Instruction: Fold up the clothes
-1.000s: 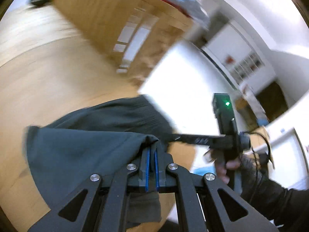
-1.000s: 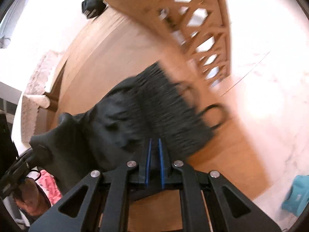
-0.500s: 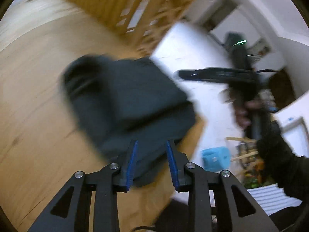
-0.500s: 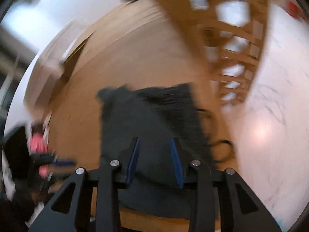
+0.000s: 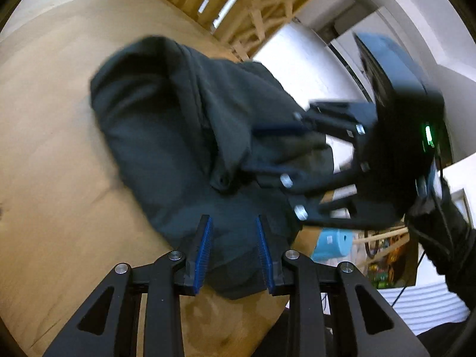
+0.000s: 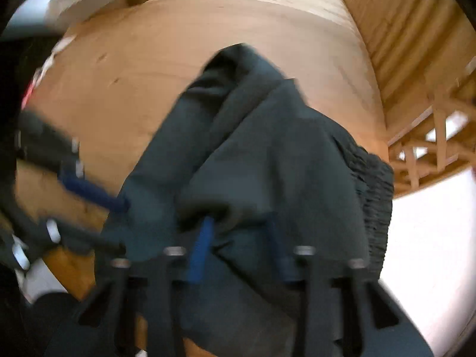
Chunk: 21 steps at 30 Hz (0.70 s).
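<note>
**Operator:** Left claw (image 5: 232, 220) is spread, pads clear of the cloth, hanging over the near end of the garment (image 5: 178, 125). Nothing is gripped on that side.

**Inspector:** And the right claw?

**Operator:** Right claw (image 6: 241, 223) comes in from the right of the left-wrist frame. Its jaws are apart and closing, with a raised fold of the garment between them. The view is blurred, and I judge the pads are not yet pressing.

**Inspector:** Where is the garment?

**Operator:** It lies bunched on the table (image 5: 59, 148), centre of both frames. It is doubled over but uneven, with a ridge running up the middle. The ribbed waistband (image 6: 372, 184) sits at the right of the right-wrist frame. In the left-wrist frame, its lower right end lies close to the table edge.

**Inspector:** What are the risks from here?

**Operator:** I see three, all judgement.
- The right claw may catch only the top layer of that fold. A pull would then peel the layers apart and undo the fold.
- With the left claw free, nothing pins the bundle. A drag towards the lower right could slide it over the edge.
- Both claws are working close together over the same end, so a hurried move could knock the fingers together.

**Inspector:** What do you recommend?

**Operator:** Confirm the right grip before pulling, and anchor the cloth with the left.
</note>
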Each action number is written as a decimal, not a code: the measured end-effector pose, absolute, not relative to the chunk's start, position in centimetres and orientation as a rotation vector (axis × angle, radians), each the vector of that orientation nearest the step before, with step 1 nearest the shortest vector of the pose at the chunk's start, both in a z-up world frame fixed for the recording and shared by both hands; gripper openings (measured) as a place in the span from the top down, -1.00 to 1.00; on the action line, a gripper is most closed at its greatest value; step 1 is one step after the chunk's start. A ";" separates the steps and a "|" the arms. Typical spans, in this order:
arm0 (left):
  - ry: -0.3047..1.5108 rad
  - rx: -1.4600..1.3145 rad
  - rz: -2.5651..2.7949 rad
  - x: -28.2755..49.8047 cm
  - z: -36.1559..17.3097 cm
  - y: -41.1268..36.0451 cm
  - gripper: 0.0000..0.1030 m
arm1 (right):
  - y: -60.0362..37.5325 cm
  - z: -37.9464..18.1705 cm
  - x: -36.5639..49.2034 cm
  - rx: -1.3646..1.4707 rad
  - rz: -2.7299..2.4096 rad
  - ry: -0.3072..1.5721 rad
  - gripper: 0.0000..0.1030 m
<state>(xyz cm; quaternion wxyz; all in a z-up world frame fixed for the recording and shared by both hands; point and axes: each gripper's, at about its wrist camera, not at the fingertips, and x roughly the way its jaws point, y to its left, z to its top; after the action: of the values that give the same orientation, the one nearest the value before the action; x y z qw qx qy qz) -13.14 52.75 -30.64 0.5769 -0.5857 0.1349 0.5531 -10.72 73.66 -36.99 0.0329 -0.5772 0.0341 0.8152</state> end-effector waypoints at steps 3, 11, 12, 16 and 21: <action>0.393 -1.367 1.280 -11.8 -31.7 53.4 0.47 | 77.0 -34.8 -11.1 -1.665 2.508 0.211 0.89; 0.434 -1.358 1.272 -11.2 -31.5 54.0 0.48 | 87.0 -30.2 -9.2 -1.314 2.192 0.475 0.40; 0.432 -1.343 1.281 -11.6 -31.1 54.0 0.48 | 86.3 -29.9 -9.0 -1.315 2.224 0.451 0.40; 0.436 -1.277 1.364 -14.7 -29.7 55.5 0.48 | 83.3 -31.2 -9.0 -1.396 2.331 0.466 0.40; 0.499 -1.205 1.519 -20.6 -28.8 58.0 0.47 | 79.3 -36.4 -8.8 -1.640 2.320 0.385 0.38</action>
<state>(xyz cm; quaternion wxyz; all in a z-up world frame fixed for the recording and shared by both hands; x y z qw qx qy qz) -20.59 58.01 -28.76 0.5393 -0.5068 0.2097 0.6390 -8.77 79.25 -36.38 0.1366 -0.5667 0.1331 0.8015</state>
